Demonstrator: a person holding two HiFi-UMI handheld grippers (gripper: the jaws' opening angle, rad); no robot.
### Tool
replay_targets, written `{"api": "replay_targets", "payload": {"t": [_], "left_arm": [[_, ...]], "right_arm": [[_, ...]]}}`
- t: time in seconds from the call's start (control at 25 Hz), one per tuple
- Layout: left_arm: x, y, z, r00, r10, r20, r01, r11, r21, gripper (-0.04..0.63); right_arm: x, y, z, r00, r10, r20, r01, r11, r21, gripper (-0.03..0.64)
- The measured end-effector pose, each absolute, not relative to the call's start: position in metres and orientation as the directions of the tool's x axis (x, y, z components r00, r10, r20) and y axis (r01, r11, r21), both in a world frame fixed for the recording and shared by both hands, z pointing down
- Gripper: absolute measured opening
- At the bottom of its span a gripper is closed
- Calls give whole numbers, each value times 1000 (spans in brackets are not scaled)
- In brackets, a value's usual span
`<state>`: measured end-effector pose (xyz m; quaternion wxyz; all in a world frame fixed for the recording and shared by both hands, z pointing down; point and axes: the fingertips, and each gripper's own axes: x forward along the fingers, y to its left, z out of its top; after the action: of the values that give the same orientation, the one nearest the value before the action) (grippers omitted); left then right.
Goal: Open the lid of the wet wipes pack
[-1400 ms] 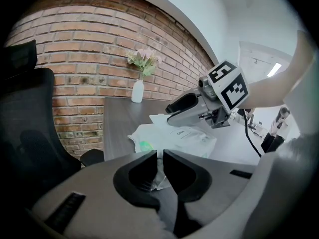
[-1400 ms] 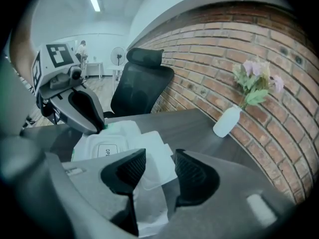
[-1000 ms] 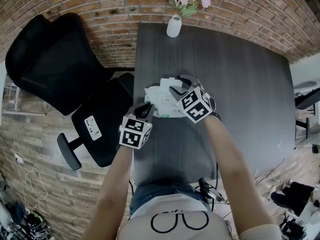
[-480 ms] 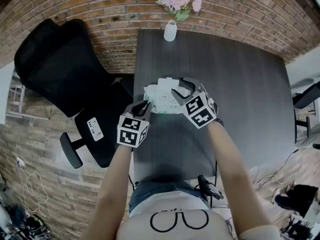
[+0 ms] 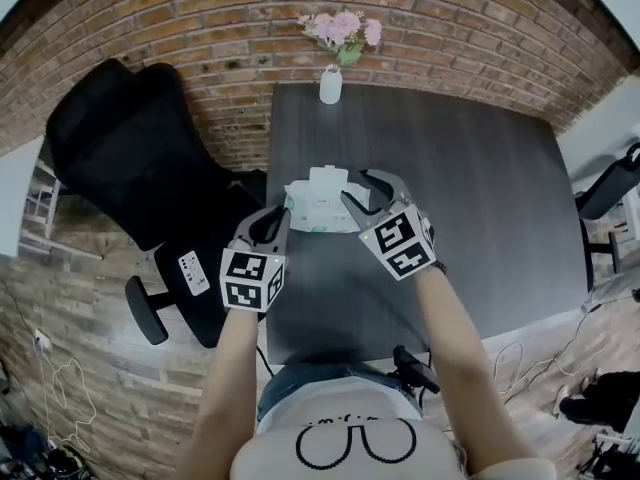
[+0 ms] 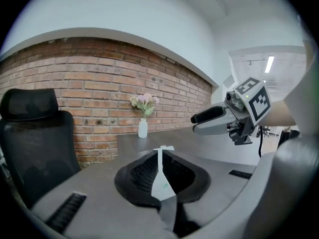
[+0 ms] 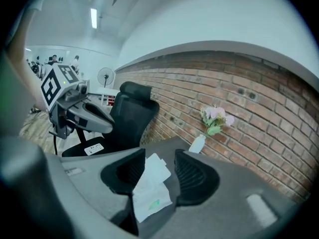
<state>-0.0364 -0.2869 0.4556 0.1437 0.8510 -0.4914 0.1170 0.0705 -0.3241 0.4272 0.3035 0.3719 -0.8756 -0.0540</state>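
White wet wipes pack (image 5: 322, 200) (green patch), dark grey table (image 5: 480, 198), red brick wall (image 5: 200, 18).

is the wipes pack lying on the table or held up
Held up: the left tool and right tool each clamp a side of the wipes pack, clear of the table.

Premises: an office or meeting room. Head view: dark desk-type table (image 5: 480, 198) against an exposed brick wall (image 5: 200, 28) at top; black high-backed swivel chair (image 5: 120, 158) at upper left; vase of flowers (image 5: 330, 86) at the table's far edge. Right gripper view, upper left: ceiling strip light (image 7: 93, 18), pedestal fan (image 7: 105, 76), people standing beyond.
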Motion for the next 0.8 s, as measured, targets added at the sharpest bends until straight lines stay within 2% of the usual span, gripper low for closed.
{"api": "replay_targets", "payload": {"t": [0.12, 0.24, 0.8], "left_arm": [[-44, -278, 429, 470, -838, 277, -882, -459, 108, -2], [-48, -271, 402, 460, -859, 224, -887, -458, 67, -2], [-43, -250, 306, 455, -890, 13, -889, -455, -49, -2]], "right_arm": [[73, -310, 403, -543, -721, 431, -658, 684, 315, 154], [74, -299, 379, -540, -755, 372, -689, 650, 319, 3], [92, -250, 303, -531, -826, 189, -795, 563, 226, -2]]}}
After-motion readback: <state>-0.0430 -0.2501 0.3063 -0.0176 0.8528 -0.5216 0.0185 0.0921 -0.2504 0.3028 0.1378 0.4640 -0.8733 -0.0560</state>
